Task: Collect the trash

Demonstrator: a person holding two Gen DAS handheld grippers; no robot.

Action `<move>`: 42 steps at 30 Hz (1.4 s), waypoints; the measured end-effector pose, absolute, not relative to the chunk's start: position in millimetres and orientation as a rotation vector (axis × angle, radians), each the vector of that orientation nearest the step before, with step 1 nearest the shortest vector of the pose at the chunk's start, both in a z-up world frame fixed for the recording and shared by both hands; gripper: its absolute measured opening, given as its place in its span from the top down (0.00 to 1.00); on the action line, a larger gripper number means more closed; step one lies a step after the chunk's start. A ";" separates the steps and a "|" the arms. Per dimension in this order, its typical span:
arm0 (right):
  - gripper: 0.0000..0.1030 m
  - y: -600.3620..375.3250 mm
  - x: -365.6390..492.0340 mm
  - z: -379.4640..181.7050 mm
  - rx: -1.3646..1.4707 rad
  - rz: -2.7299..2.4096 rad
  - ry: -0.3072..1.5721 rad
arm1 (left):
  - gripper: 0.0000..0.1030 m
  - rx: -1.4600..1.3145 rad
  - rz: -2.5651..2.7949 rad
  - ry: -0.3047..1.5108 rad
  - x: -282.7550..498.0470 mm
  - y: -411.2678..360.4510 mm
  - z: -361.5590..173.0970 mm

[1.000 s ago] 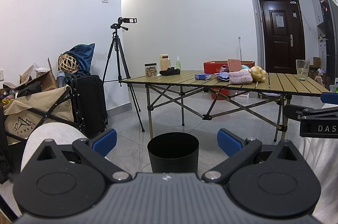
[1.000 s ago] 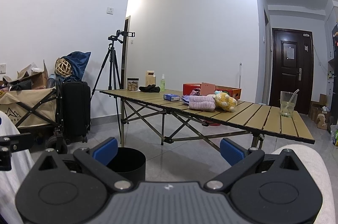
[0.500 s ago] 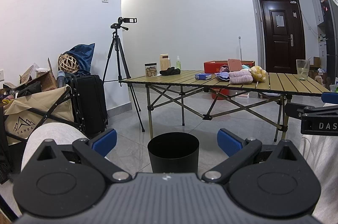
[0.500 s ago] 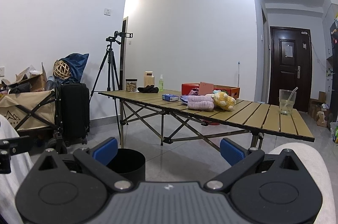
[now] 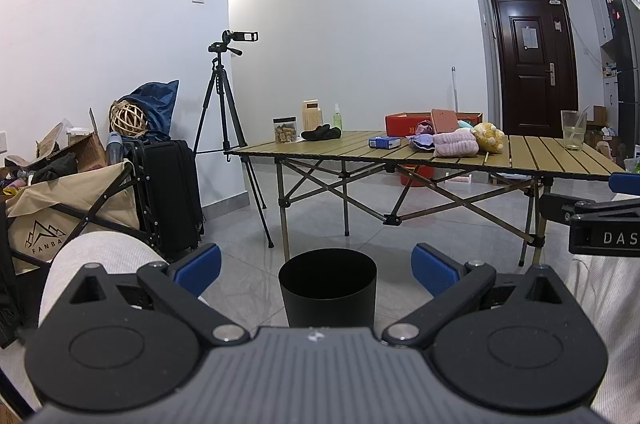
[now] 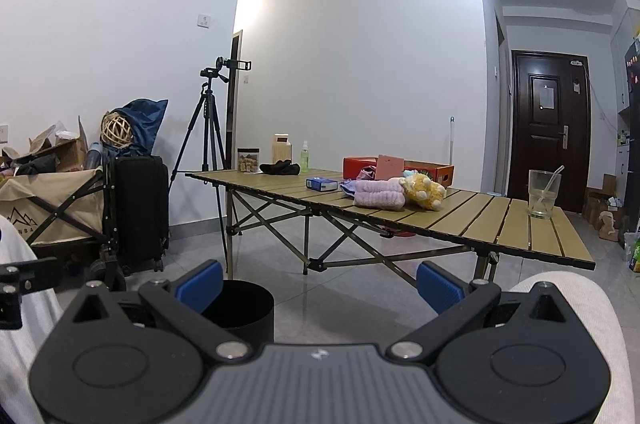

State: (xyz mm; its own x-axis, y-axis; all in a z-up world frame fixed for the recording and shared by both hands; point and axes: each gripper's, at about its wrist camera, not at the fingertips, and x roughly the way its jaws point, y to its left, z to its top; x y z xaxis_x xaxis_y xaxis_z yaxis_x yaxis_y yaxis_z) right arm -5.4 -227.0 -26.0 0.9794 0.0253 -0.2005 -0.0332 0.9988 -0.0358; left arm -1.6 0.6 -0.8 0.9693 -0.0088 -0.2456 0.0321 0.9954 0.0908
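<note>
You held both grippers spread and empty, left gripper [image 5: 316, 266] over the black bin [image 5: 328, 290], right gripper [image 6: 319, 282] beside it. Collecting hadn't started; next, likely reach the folding table's [image 6: 460, 220] clutter.

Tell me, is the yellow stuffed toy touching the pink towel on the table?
Touching. In the right wrist view the yellow stuffed toy leans right against the pink towel, with no tabletop showing between them.

The bin [image 5: 328, 288] stands on the floor before the table [image 5: 432, 156].
</note>
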 end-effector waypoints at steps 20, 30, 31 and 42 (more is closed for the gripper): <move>0.00 -241.6 40.9 -6.0 -0.087 -0.039 0.185 | 0.00 0.064 -0.041 0.297 59.1 0.7 9.6; 0.00 -298.3 159.1 36.8 0.061 -0.048 0.253 | 0.00 0.056 -0.137 0.290 173.6 -25.0 46.7; 0.00 -304.7 175.4 40.4 0.080 -0.043 0.265 | 0.00 0.050 -0.177 0.299 193.0 -31.0 51.2; 0.21 -385.9 416.7 24.2 0.281 0.016 0.490 | 0.12 0.012 -0.526 0.417 433.2 -134.2 57.1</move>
